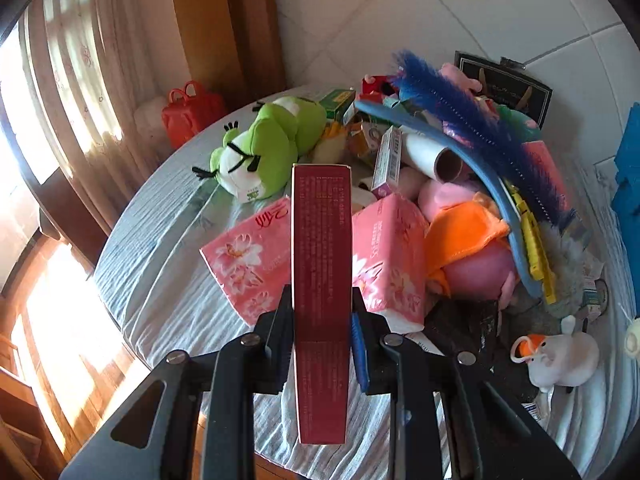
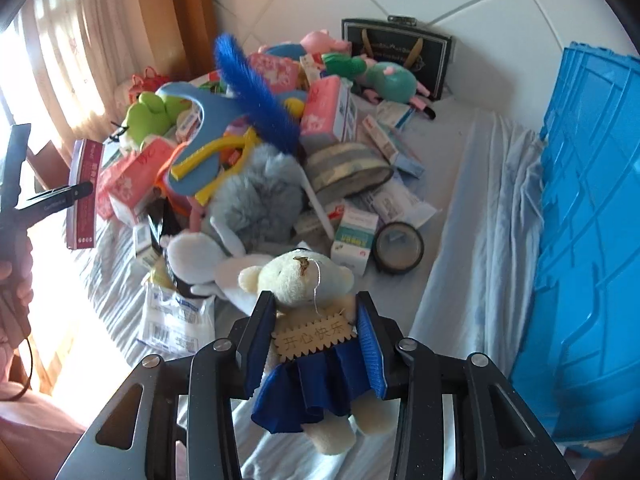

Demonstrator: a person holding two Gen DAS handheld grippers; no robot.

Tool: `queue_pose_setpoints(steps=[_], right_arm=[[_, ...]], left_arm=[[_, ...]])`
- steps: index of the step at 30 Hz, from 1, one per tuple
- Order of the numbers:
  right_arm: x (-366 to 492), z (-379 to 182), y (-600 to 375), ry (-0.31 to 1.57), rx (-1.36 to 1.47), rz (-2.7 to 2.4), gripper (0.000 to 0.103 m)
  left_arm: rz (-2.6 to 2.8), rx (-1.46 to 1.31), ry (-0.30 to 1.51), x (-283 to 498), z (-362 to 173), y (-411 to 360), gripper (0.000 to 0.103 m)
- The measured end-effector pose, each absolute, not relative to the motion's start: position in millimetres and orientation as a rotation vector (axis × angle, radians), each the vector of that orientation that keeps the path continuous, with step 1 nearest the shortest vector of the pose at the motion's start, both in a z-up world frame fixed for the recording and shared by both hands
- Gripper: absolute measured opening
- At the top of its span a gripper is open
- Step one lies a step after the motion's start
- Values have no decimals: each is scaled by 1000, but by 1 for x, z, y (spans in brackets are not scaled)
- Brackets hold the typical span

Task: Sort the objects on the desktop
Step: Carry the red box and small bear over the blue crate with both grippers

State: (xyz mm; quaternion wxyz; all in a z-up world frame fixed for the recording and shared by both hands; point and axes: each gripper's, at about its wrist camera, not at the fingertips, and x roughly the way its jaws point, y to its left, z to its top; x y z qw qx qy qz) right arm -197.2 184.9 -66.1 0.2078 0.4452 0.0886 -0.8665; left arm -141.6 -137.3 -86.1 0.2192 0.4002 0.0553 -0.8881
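My left gripper (image 1: 320, 312) is shut on a long dark-red box (image 1: 322, 264), held lengthwise above the table's pale striped cloth (image 1: 160, 248). The same red box (image 2: 85, 192) shows at the far left of the right wrist view, pinched by the left gripper's fingers (image 2: 78, 191). My right gripper (image 2: 316, 316) is shut on a small cream teddy bear (image 2: 304, 280) in a blue skirt with a wooden tag, lifted off the cloth. A heap of toys, boxes and tissue packs (image 2: 256, 140) covers the table behind both.
Pink tissue packs (image 1: 248, 256), a green frog plush (image 1: 264, 144), a blue feather duster (image 1: 472, 120) and a white duck toy (image 1: 560, 360) lie in the pile. A blue plastic crate (image 2: 584, 240) stands at the right. A tape roll (image 2: 399, 247) and a black gift bag (image 2: 398, 54) sit nearby.
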Motion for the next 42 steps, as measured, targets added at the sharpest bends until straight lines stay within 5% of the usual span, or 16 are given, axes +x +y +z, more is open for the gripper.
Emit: queue_pose_setpoints(steps=[22, 34, 42], right_arm=[[-164, 143, 274, 191, 508, -3082, 40], [-143, 174, 408, 159, 521, -3460, 40], [-138, 152, 478, 108, 675, -3522, 40]], left_arm=[[-3166, 804, -73, -214, 78, 75, 24], [-3478, 624, -199, -211, 152, 233, 24], [-3552, 729, -295, -209, 151, 322, 24]])
